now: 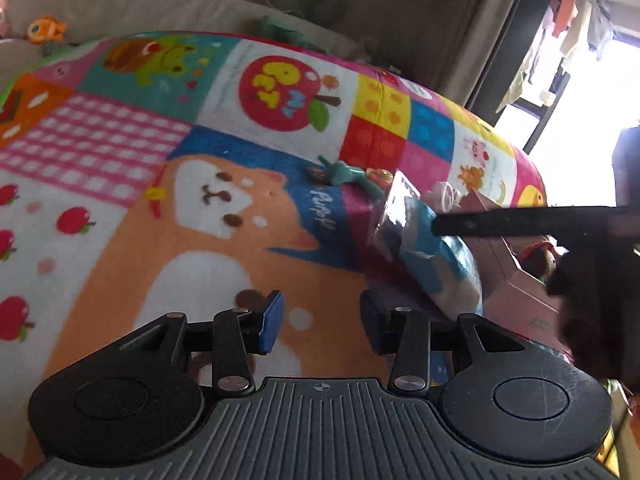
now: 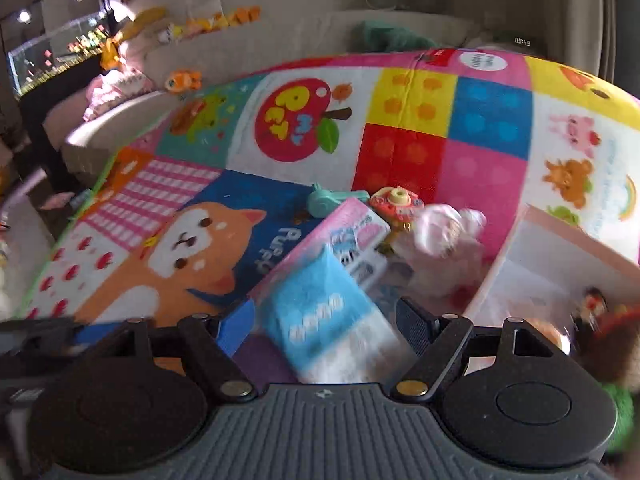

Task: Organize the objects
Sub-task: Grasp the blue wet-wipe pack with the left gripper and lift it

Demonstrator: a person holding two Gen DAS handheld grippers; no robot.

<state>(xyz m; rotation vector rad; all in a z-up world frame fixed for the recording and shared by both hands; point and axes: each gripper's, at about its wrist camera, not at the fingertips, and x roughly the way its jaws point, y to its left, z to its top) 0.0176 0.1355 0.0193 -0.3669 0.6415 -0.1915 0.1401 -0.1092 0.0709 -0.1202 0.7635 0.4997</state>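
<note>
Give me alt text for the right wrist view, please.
The right hand-held gripper brackets a blue-and-white packet above a colourful cartoon blanket. Beyond it lie a teal toy, a pink bundle and an open pink box.

Toys (image 2: 394, 202) on blanket (image 2: 408, 152), box (image 2: 560, 264) to right

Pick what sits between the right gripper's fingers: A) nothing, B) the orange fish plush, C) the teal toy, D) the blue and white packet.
D: in the right wrist view the blue and white packet lies between the right gripper fingers, while the teal toy rests farther off on the blanket.
</note>
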